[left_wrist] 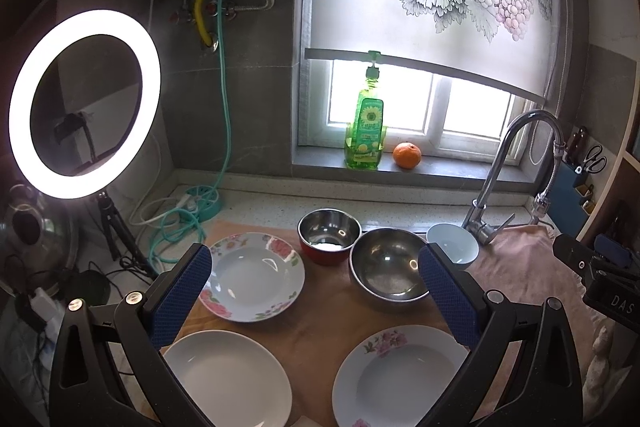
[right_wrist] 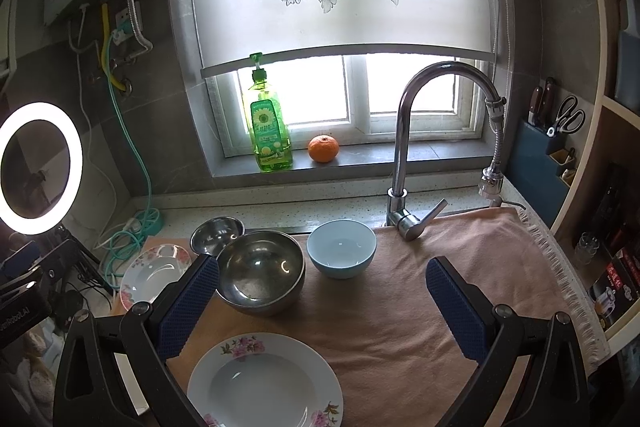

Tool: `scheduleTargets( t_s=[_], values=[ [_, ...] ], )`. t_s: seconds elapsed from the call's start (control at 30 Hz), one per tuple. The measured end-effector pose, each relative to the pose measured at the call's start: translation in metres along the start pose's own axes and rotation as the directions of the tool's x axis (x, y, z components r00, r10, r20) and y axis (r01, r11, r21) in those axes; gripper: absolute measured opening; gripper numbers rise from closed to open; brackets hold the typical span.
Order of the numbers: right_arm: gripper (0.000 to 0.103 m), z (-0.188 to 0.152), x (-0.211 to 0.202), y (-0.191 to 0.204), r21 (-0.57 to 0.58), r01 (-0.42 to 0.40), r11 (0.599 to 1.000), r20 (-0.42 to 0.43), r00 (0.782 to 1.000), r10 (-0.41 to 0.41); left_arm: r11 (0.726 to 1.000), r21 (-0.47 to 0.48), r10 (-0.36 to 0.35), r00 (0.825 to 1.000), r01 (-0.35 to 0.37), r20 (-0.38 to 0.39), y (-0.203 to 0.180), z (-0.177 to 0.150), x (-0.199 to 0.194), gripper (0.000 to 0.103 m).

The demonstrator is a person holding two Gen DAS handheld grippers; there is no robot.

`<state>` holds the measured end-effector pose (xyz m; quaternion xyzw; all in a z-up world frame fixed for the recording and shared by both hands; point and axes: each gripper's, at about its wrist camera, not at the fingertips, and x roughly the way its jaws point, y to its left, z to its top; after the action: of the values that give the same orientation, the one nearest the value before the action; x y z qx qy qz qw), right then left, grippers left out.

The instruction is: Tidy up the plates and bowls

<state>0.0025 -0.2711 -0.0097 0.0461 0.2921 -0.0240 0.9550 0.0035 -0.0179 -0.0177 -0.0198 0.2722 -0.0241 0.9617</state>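
Plates and bowls spread on a tan cloth [right_wrist: 400, 307] over the counter, none held. Left gripper [left_wrist: 316, 295] gaping wide, empty, hovering above the cloth. Between its blue pads: floral plate [left_wrist: 253, 275] just inside the left pad, red bowl [left_wrist: 329, 235] beyond, big steel bowl [left_wrist: 387, 269] touching the red one and partly behind the right pad. Pale blue bowl [left_wrist: 454, 243] just beyond that right pad, beside the tap [left_wrist: 504, 179]. Nearer the camera, low in the left view: plain white plate [left_wrist: 228, 379] under the left finger, pink-flowered plate [left_wrist: 400, 375] under the right finger, apart from each other. Right gripper [right_wrist: 322, 307] likewise spread wide, gripping nothing. Pink-flowered plate [right_wrist: 264, 383] below and between its fingers, nearer the left one. Big steel bowl [right_wrist: 260, 273] just past the left pad, red bowl [right_wrist: 217, 235] behind it showing only its steel inside, blue bowl [right_wrist: 341, 248] farther back near the middle of the gap. Floral plate [right_wrist: 154, 273] outside the left finger. Bare cloth ahead of the right pad. Green bottle [right_wrist: 269, 131] and orange [right_wrist: 323, 148] on the sill, well apart from the dishes.
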Motion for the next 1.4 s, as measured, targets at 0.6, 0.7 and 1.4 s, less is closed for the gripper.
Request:
scheduleTargets(
  t_s=[0.6, 0.7, 1.4],
  values=[
    [0.102, -0.0002, -0.0027, 0.0012, -0.003, 0.005, 1.0, 0.004, 1.0, -0.005, 1.0, -0.009, -0.011, 1.0, 0.011, -0.004, 0.0003, 0.0009, 0.0002, 0.102],
    [0.102, -0.0001, -0.0026, 0.0014, -0.004, 0.003, 1.0, 0.002, 1.0, -0.003, 1.0, -0.013, -0.013, 1.0, 0.012, -0.007, 0.0011, 0.0013, 0.0012, 0.102],
    [0.102, -0.0009, 0.0042, 0.0018, 0.003, 0.009, 1.0, -0.013, 1.0, -0.009, 1.0, -0.017, -0.024, 1.0, 0.023, -0.015, -0.001, 0.0001, 0.006, 0.102]
  ],
)
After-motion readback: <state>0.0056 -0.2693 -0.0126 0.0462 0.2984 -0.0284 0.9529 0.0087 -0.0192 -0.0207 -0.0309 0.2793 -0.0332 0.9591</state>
